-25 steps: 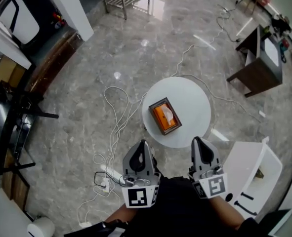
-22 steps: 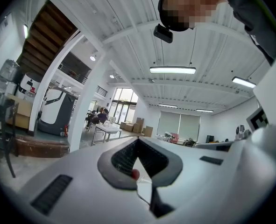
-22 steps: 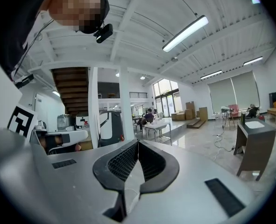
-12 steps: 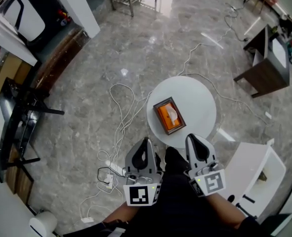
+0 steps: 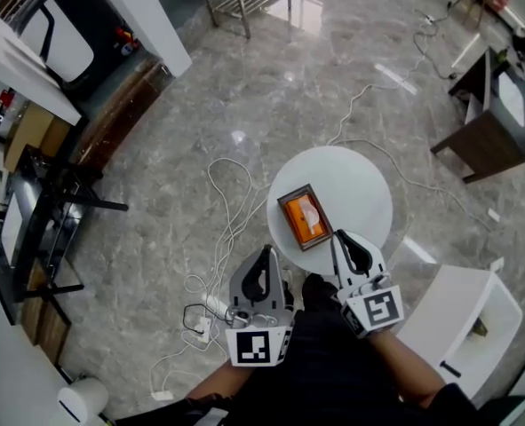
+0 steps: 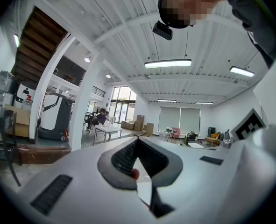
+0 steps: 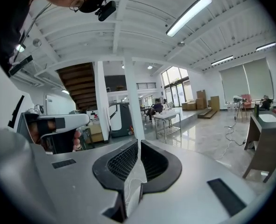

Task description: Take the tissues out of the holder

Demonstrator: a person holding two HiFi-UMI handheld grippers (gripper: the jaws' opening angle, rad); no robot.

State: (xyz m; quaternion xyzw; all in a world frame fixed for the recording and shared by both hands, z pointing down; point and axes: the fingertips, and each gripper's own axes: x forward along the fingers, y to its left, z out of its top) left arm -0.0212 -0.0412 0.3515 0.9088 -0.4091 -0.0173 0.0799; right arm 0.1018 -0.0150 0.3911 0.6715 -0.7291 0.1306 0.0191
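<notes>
Right gripper (image 5: 342, 240), shut and empty, has moved over the round white tabletop's (image 5: 361, 183) near edge, beside the wood-framed orange tissue holder (image 5: 303, 219), long axis running far-to-near; left gripper (image 5: 263, 258) is shut, empty.

The left hand-held gripper (image 5: 264, 254) and right hand-held gripper (image 5: 341, 239) have pale grey shells and black ribbed pads (image 6: 124, 157). Each carries a white cube (image 5: 251, 348) printed with a black square marker. Black clothing (image 5: 320, 371) fills the lower frame.
</notes>
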